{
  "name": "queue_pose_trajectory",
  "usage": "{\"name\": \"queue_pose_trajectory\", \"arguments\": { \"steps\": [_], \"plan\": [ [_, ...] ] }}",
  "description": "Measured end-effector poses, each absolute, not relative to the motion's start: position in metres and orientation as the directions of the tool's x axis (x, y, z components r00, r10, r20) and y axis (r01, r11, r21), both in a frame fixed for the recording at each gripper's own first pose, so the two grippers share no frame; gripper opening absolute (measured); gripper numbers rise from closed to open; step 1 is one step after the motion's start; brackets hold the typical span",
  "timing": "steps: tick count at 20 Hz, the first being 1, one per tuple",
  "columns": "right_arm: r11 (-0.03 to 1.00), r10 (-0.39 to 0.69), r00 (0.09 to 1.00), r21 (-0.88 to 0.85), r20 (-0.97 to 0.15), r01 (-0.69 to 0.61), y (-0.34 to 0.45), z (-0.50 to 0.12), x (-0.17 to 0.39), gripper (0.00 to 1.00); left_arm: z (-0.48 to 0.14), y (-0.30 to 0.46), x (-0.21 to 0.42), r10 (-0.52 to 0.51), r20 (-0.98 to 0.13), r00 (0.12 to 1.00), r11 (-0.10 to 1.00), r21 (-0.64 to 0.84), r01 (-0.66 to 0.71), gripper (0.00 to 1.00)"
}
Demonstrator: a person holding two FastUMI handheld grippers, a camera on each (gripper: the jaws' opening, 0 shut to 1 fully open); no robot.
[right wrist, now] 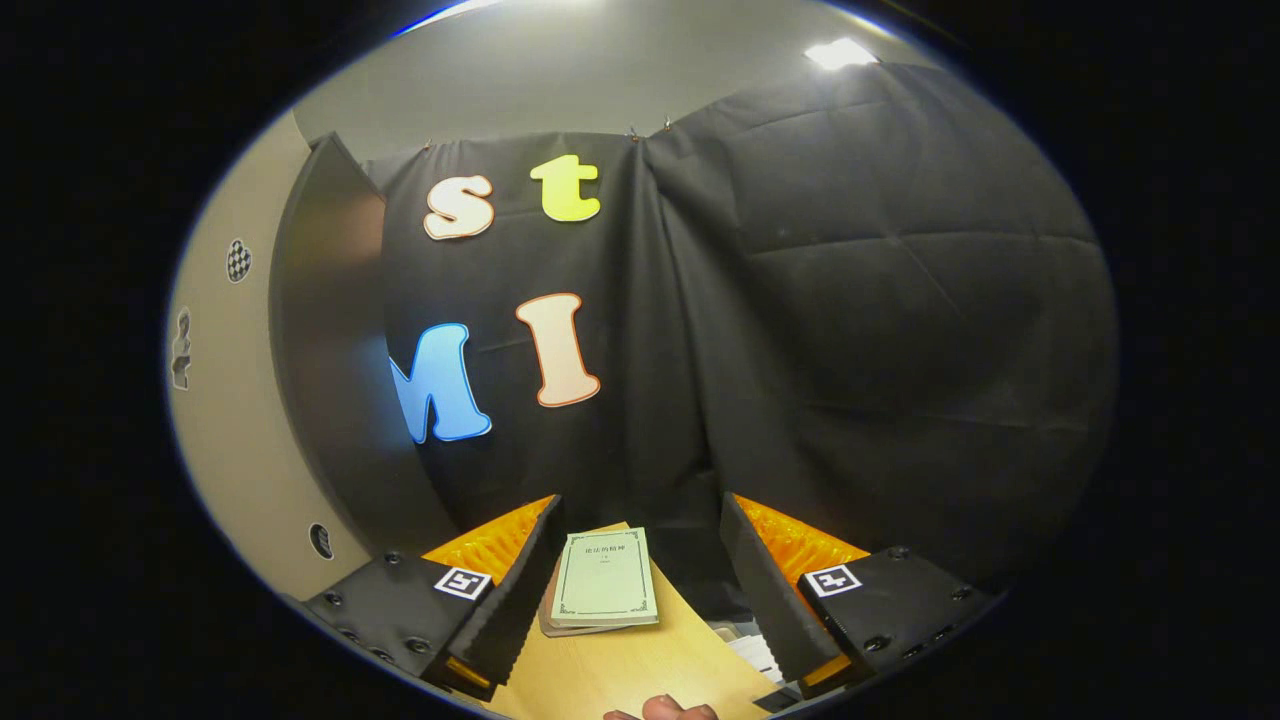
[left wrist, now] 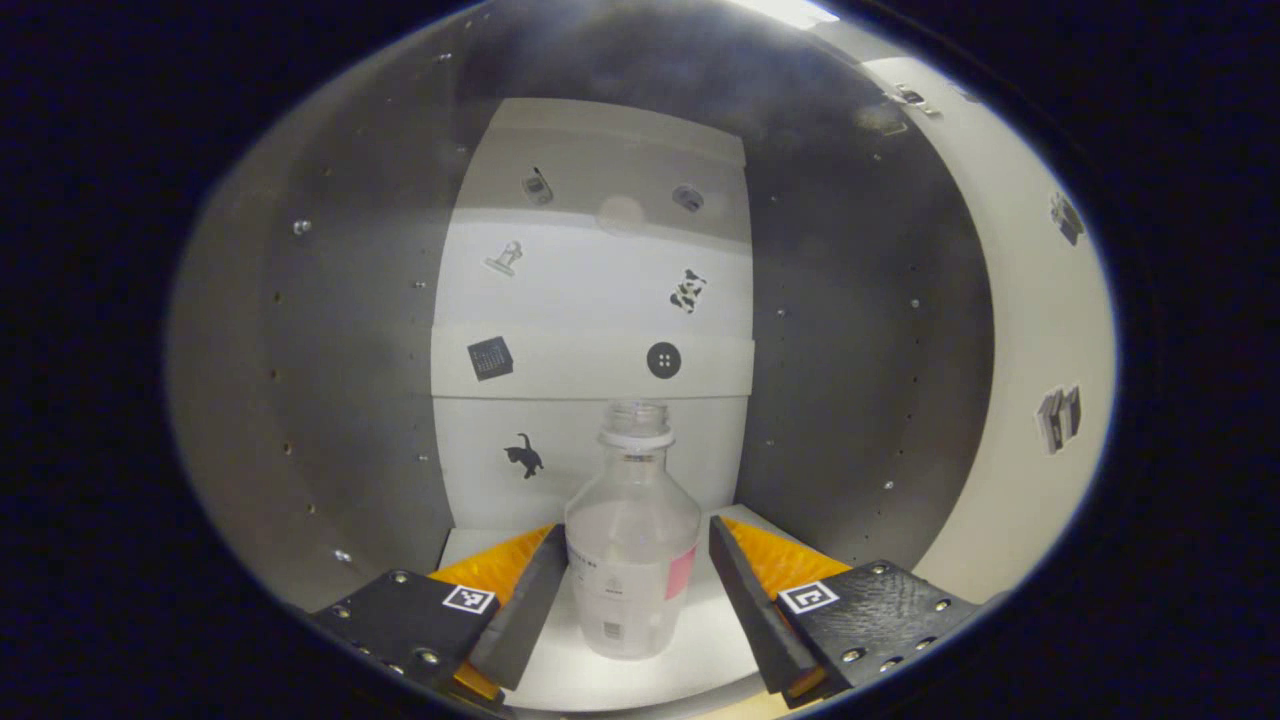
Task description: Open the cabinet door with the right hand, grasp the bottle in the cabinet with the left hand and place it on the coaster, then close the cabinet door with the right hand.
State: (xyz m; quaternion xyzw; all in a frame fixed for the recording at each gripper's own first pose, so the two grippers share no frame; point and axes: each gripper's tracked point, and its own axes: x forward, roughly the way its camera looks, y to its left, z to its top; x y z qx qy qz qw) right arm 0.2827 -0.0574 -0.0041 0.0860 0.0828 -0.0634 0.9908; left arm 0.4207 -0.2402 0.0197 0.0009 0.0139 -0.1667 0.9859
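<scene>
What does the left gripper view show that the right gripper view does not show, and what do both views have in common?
Left gripper view: the cabinet interior with a capless clear bottle standing on its shelf between the left gripper's open fingers, stickers on the back panel.
Right gripper view: the right gripper, open, over a wooden table with a green booklet, and black cloth behind.
Both: open fingers at the bottom, gripping nothing.

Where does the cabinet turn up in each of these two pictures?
Left gripper view: the cabinet takes up the centre, seen from its opening, with the bottle standing inside.
Right gripper view: the cabinet is at the far left, beside the black cloth.
Shared landmark: small stickers on pale panels.
</scene>
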Motion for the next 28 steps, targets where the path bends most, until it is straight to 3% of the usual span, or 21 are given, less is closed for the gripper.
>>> {"name": "queue_pose_trajectory", "arguments": {
  "steps": [7,10,12,22,28],
  "plan": [
    [0.978,-0.137,0.973,0.128,-0.184,0.162,-0.064,-0.010,0.285,0.98,0.009,-0.240,0.430,-0.311,-0.047,0.949,0.950,-0.035,0.310,0.87],
    [0.979,-0.127,0.976,0.138,-0.176,0.153,-0.062,-0.011,0.287,0.98,0.009,-0.239,0.427,-0.302,-0.046,0.952,0.953,-0.025,0.301,0.74],
    [0.980,-0.112,0.977,0.142,-0.183,0.139,-0.059,-0.014,0.292,0.98,0.012,-0.238,0.424,-0.294,-0.041,0.955,0.956,-0.025,0.293,0.74],
    [0.988,-0.039,0.982,0.140,-0.183,0.066,-0.046,-0.016,0.297,0.98,0.037,-0.245,0.360,-0.334,0.041,0.942,0.940,0.092,0.329,0.72],
    [0.987,-0.024,0.984,0.150,-0.174,0.051,-0.035,-0.014,0.283,0.98,0.026,-0.221,0.309,-0.327,0.016,0.945,0.942,0.084,0.325,0.71]
  ]
}}
